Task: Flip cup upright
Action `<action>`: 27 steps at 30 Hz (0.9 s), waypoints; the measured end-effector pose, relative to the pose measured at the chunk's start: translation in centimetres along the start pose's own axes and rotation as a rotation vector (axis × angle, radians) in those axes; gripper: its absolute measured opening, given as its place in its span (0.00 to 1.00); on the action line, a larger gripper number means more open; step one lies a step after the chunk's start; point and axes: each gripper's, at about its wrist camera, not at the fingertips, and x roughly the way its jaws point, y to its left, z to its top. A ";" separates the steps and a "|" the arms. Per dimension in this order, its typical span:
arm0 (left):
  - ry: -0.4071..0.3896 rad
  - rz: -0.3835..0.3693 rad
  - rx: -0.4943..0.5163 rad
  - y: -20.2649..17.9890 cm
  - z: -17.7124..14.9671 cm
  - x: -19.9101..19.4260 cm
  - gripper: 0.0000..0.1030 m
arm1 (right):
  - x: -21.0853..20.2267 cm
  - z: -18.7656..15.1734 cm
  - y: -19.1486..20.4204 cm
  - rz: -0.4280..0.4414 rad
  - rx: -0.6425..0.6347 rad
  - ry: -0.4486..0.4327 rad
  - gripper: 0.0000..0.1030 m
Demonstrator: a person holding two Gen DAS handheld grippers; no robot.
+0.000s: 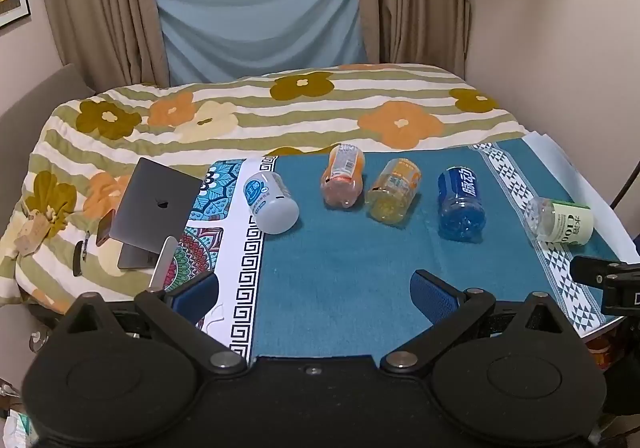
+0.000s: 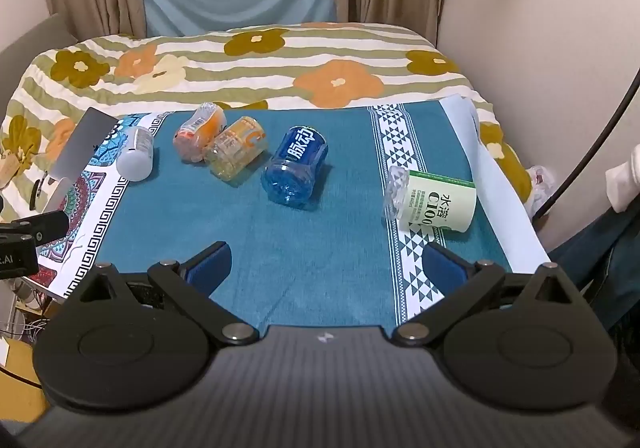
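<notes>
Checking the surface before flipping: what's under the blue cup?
The blue cup lies on its side on the teal cloth. What's beneath the cloth is hidden.

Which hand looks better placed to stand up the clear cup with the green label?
Probably the right gripper: the clear green-labelled cup lies on its side just beyond its open fingers, far right of the left gripper.

Laptop partly cut off behind white cup.

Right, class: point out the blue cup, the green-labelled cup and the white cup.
blue cup [image 2: 298, 167]: right wrist view, on its labelled side.
green-labelled cup [image 2: 438, 201]: right wrist view, on the label.
white cup [image 1: 270, 201]: left wrist view, on its side wall.
</notes>
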 end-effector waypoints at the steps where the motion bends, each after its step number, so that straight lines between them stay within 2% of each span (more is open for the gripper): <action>1: 0.000 0.000 -0.001 0.0 0.0 0.0 1.00 | -0.1 0.1 0.4 -0.007 0.003 0.001 1.00; 27: -0.010 -0.002 0.003 -0.5 0.1 -0.4 1.00 | -0.2 0.1 0.3 -0.006 0.006 0.001 1.00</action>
